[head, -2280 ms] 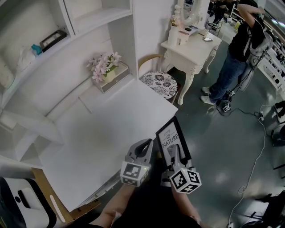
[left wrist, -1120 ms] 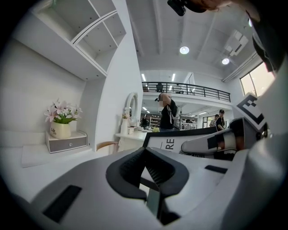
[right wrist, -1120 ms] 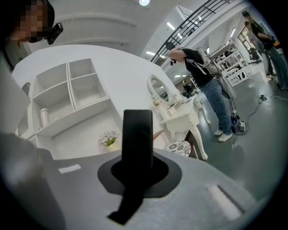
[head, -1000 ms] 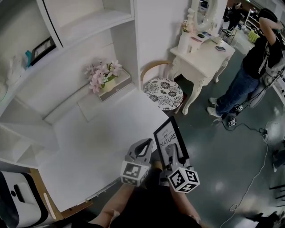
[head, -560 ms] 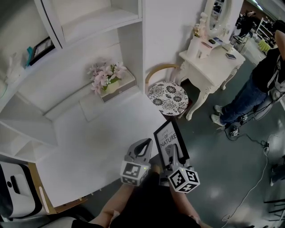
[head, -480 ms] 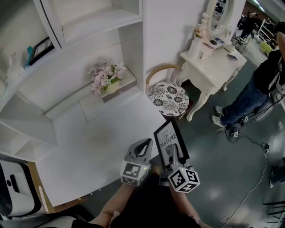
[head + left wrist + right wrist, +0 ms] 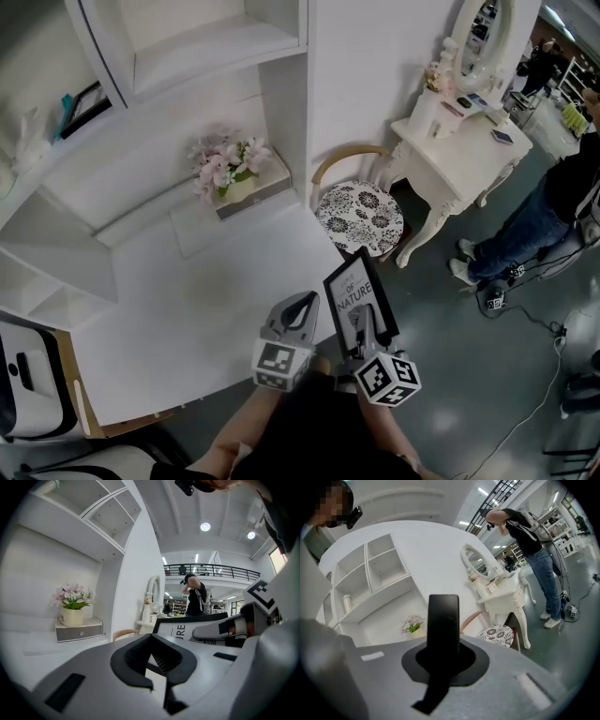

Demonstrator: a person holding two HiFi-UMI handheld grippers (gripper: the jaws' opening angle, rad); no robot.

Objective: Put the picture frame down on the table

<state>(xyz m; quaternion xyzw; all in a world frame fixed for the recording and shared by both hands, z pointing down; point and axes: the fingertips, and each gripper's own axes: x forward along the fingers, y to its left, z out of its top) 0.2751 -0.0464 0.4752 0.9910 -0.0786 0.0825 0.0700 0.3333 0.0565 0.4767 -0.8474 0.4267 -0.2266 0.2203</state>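
The picture frame [image 7: 354, 298] is black with a white print that reads "OF NATURE". My right gripper [image 7: 362, 324] is shut on its lower edge and holds it upright in the air, just off the near right corner of the white table [image 7: 187, 309]. In the right gripper view the frame [image 7: 443, 620] stands edge-on between the jaws of the right gripper [image 7: 440, 656]. My left gripper [image 7: 298, 309] hangs beside it over the table's front edge, shut and with nothing in it. The left gripper view shows the left gripper [image 7: 152, 641] with the frame [image 7: 187, 629] to its right.
A pot of pink flowers [image 7: 225, 169] on a small drawer box stands at the table's back, under white wall shelves [image 7: 187, 56]. A patterned chair [image 7: 361, 211] and a white dressing table [image 7: 459, 131] stand to the right. A person [image 7: 562, 197] is on the grey floor far right.
Both grippers and the frame keep their place in the head view while the room slides past: the chair and dressing table have shifted right and the table corner has come closer. The grip is unchanged.
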